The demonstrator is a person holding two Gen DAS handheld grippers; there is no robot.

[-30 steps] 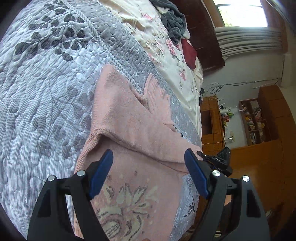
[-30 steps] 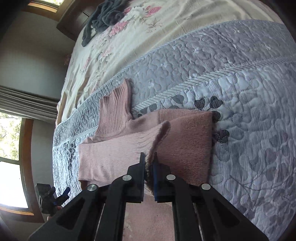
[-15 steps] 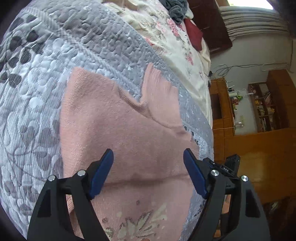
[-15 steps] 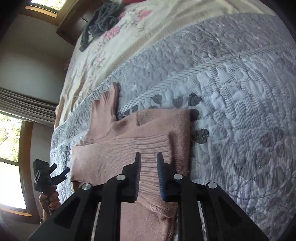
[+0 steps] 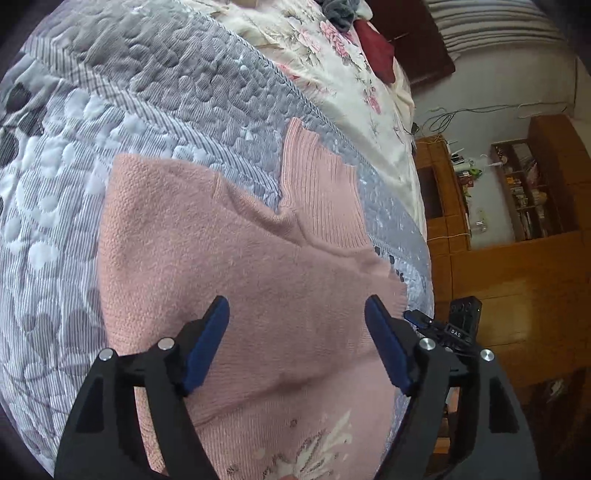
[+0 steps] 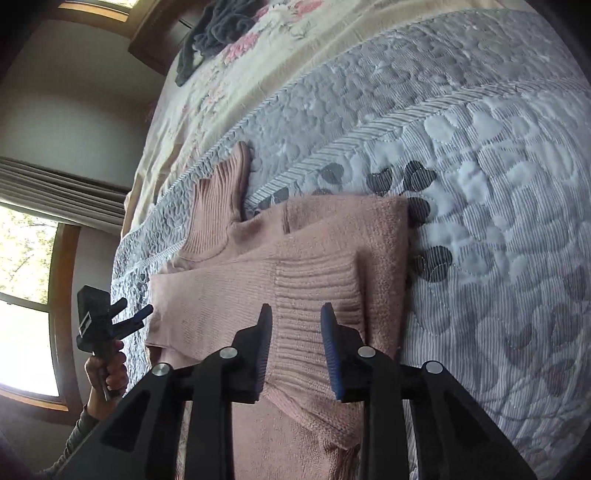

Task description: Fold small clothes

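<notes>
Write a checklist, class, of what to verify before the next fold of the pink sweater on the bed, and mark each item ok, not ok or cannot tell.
1. Right gripper free of cloth: ok, jaws apart above the ribbed cuff.
2. Left gripper free: ok, jaws wide open over the pink sweater.
3. Sleeve folded across the body: ok, it lies flat over the chest.
4. Collar flat: ok, it lies on the grey quilt.
5. Hem straight: cannot tell, it is outside both views.
6. Other clothes clear of the sweater: ok, the dark garment lies far up the bed.

Sweater (image 5: pixel 236 280) hem beyond bottom edge
</notes>
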